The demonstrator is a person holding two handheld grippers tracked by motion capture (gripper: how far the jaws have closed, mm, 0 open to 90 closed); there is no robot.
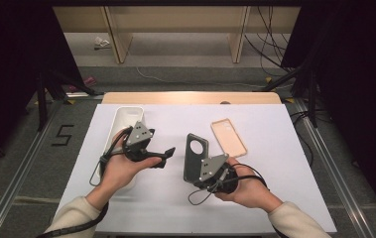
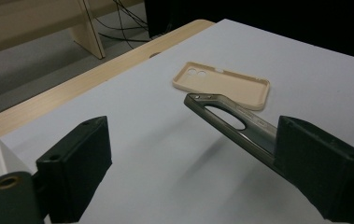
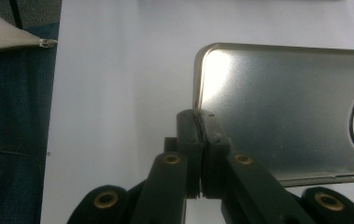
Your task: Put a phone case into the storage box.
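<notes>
— Three cases in all. Which one do you hold?
— Your right gripper is clenched on the grey case's edge, lifted off the sheet, long axis running away from you.
— And the left gripper?
— Released, empty, jaws wide, facing that case from its left and near it. A tan case lies flat beyond your right gripper; a white case lies beyond your left.

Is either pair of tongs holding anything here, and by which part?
The right tongs are shut on the grey phone case, pinching its edge near a corner at the end away from the camera hole. The left tongs are open, holding nothing.
</notes>
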